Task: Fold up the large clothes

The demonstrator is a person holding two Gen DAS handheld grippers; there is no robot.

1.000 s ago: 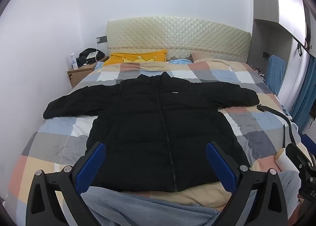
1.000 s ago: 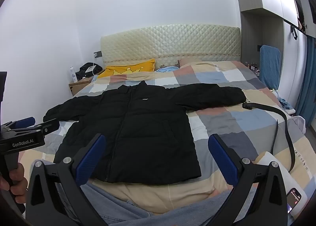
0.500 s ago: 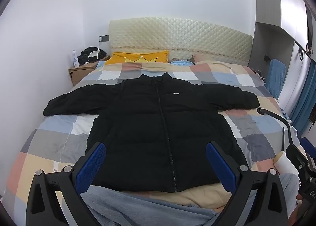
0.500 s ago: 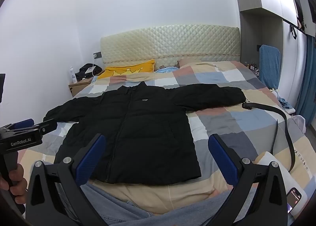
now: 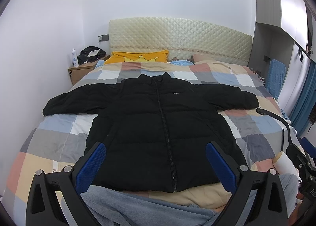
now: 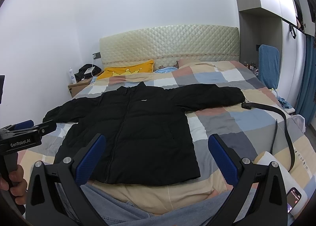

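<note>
1. We see the bed under its checked cover filling both views.
2. The black jacket lies flat on it, zipped, sleeves spread to either side, hem toward us.
3. Our left gripper hovers over the hem with its blue fingers spread wide, gripping nothing; the right gripper is likewise wide apart and clear of the cloth.
4. Only the right wrist view shows our left hand around its handle, and a phone at the lower right.
5. A black belt curves near the right sleeve, fuller in the right view.
6. The yellow pillow sits at the headboard.
</note>
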